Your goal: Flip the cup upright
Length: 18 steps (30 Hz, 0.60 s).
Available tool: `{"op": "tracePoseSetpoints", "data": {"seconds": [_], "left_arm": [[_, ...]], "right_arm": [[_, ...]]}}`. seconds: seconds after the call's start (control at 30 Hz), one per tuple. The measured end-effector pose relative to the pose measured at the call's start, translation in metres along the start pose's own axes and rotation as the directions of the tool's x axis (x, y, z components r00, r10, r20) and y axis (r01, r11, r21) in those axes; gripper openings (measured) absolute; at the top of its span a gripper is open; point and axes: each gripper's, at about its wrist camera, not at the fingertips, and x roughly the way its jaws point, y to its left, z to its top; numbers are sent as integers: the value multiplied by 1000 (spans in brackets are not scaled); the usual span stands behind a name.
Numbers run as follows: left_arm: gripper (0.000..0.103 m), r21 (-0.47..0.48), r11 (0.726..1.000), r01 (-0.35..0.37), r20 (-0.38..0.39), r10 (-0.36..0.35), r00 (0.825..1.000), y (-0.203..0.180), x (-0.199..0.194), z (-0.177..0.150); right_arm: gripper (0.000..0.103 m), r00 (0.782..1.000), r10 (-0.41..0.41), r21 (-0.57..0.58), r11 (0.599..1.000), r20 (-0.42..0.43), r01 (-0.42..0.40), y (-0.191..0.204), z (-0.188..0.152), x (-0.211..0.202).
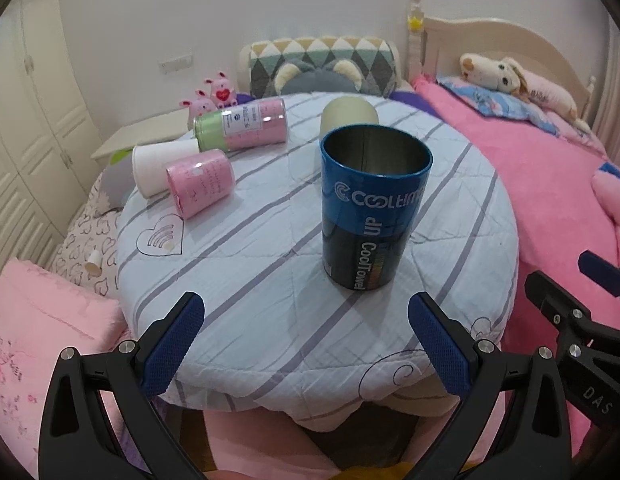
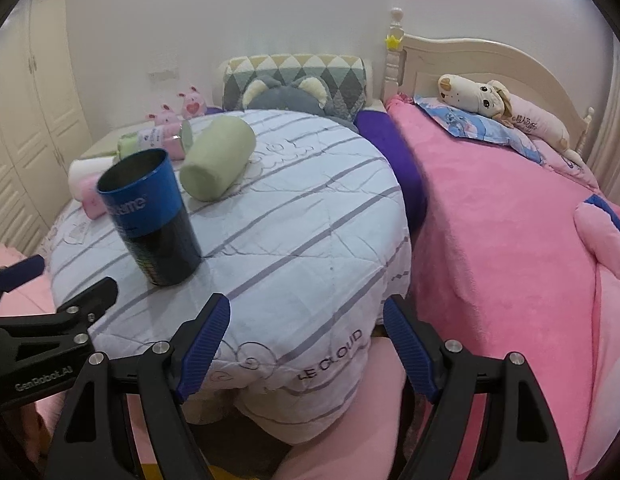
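Note:
A blue and black metal cup (image 1: 370, 208) stands upright, mouth up, on the round table covered with a striped white cloth (image 1: 269, 280); it also shows in the right wrist view (image 2: 153, 216). My left gripper (image 1: 305, 344) is open and empty, a short way in front of the cup. My right gripper (image 2: 305, 348) is open and empty near the table's front edge, right of the cup. The right gripper also shows at the right edge of the left wrist view (image 1: 566, 300).
A pale green cup (image 2: 217, 160) lies on its side behind the blue one. A pink cup (image 1: 199, 186), a white cup (image 1: 157, 168) and a pink-green canister (image 1: 241, 128) lie at the table's back left. A pink bed (image 2: 510, 240) is to the right.

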Motion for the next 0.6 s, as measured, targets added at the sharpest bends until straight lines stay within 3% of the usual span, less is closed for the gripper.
{"op": "tracePoseSetpoints", "data": {"seconds": [0.23,0.6], "left_arm": [[103,-33,999,-6,86,9,996,6,-8,-7],[103,-59,998,-9,211,22,977,7,-18,-16]], "right_arm": [[80,993,35,9,999,111,-36,3,-7,-13],[80,961,54,-8,999,272,-53,4,-17,-22]]}}
